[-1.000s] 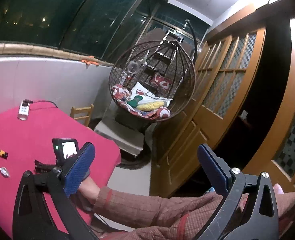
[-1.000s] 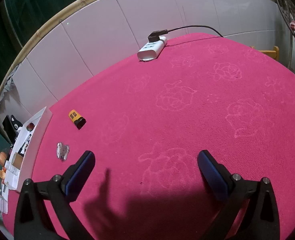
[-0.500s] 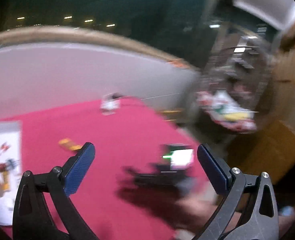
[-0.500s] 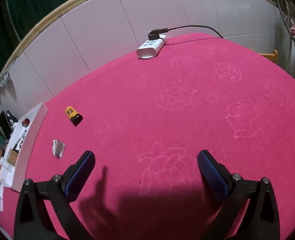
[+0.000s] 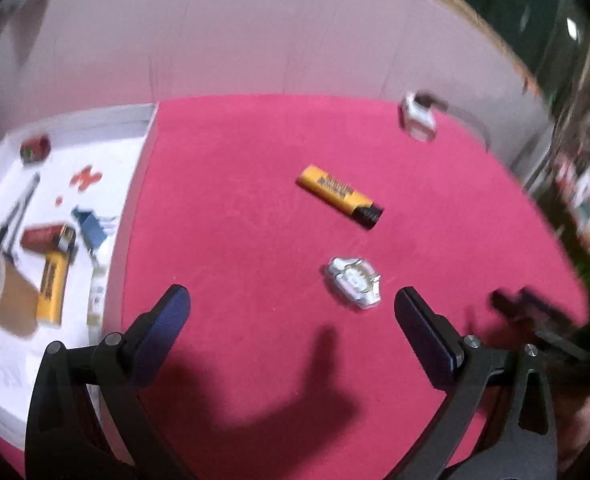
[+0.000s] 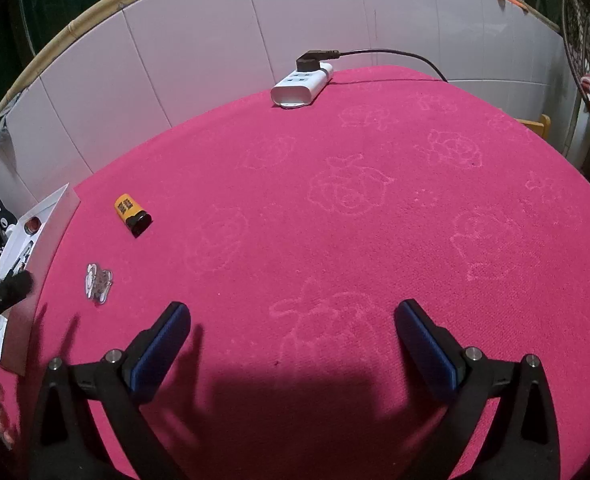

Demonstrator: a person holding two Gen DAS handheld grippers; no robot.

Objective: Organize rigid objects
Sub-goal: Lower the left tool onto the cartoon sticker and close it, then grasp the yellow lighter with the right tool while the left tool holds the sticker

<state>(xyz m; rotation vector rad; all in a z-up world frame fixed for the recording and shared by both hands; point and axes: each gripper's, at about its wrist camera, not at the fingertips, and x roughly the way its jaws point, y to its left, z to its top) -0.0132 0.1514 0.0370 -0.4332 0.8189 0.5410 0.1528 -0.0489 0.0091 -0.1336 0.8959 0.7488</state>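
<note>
We see both the left tongs (image 5: 291, 316) and right tongs (image 6: 293, 332) gaping wide, empty, above the pink-clothed table (image 6: 375, 240); the white shallow tray (image 5: 107, 120) holds what looks like a yellow lighter (image 5: 53, 284).

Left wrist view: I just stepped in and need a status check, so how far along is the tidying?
Done: the white box already holds several items, including a yellow lighter and a paper cup. In hand: nothing; the left gripper and the right gripper are both open and empty. Left: a yellow lighter and a small clear packet lie loose on the red tablecloth.
</note>
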